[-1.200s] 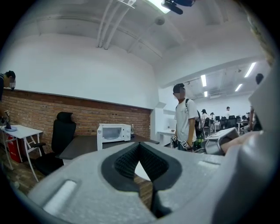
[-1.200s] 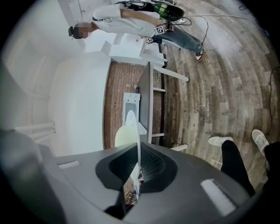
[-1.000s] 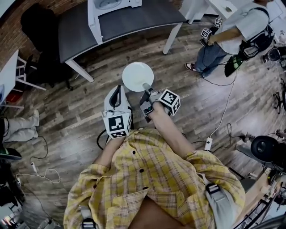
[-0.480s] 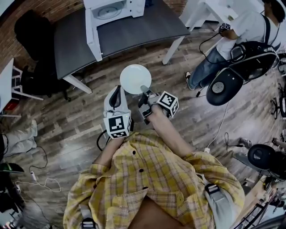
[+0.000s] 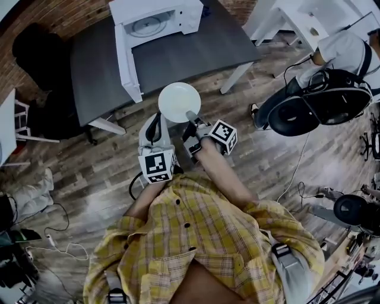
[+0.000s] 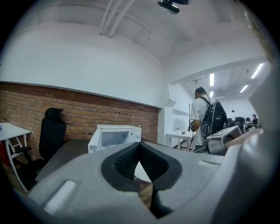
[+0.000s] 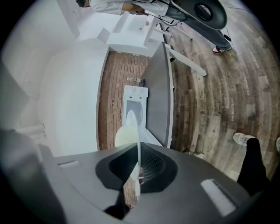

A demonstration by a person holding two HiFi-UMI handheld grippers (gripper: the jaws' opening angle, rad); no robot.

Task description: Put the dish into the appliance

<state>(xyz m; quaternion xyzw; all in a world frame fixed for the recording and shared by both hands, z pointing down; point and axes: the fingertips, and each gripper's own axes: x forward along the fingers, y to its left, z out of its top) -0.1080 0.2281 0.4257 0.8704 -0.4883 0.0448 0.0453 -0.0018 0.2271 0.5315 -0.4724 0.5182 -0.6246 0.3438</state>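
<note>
A round white plate (image 5: 179, 102) hangs level over the wooden floor, just in front of the dark grey table (image 5: 190, 47). My right gripper (image 5: 191, 120) is shut on the plate's near rim. In the right gripper view the plate (image 7: 127, 133) shows edge-on between the pads. On the table stands the white microwave (image 5: 155, 22) with its door (image 5: 127, 58) swung open toward me. My left gripper (image 5: 155, 122) hangs just left of the plate, shut and empty. Past its jaws the left gripper view shows the microwave (image 6: 114, 136).
A person with a black backpack (image 5: 332, 89) stands at the right, next to a white desk (image 5: 297, 18). A black office chair (image 5: 38, 50) sits left of the table. Cables (image 5: 53, 243) and a power strip lie on the floor.
Both grippers and the plate have come closer to the table, and the open microwave now shows fully. The person at the right has turned and bent over.
</note>
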